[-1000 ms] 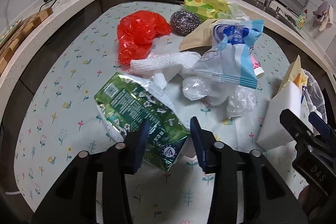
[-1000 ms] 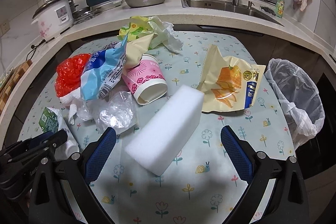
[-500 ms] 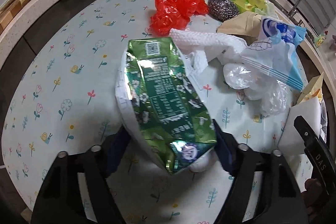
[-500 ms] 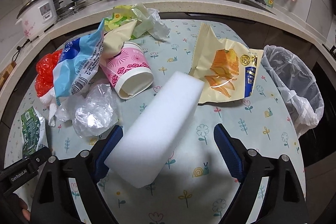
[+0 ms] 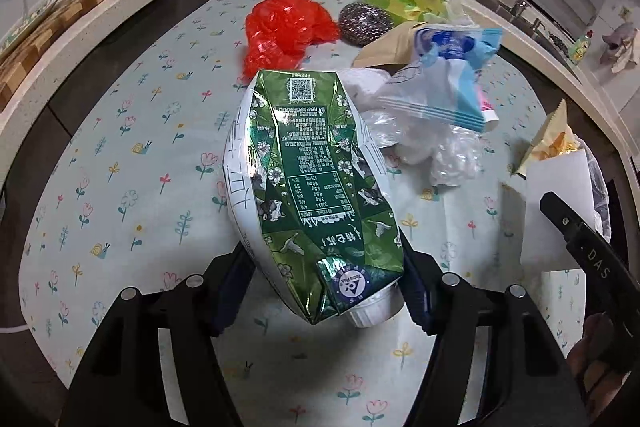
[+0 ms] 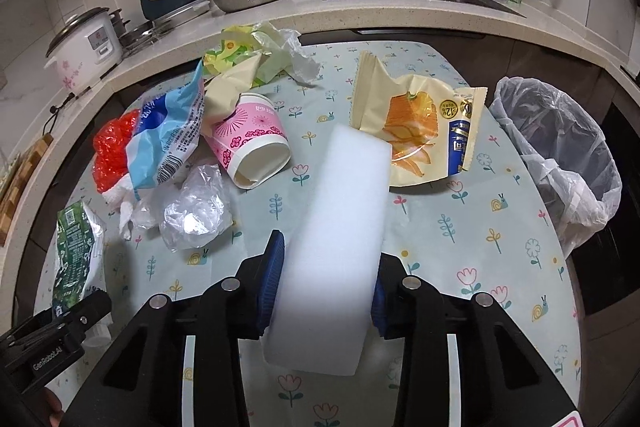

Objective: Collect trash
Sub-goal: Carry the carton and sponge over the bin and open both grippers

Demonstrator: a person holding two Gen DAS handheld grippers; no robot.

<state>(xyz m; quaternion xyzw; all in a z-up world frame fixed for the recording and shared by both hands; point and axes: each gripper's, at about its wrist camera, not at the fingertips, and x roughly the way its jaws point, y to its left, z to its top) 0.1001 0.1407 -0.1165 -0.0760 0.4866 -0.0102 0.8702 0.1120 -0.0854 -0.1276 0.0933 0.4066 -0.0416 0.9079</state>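
I am counting on the flowered table, by kind: one green carton at 6 o'clock in my left view; one white foam block at 6 in my right; one pink cup; one red bag at 12; one steel scourer; one lined bin at 3.

tongs: blk arms | blue ribbed pads | silver screws
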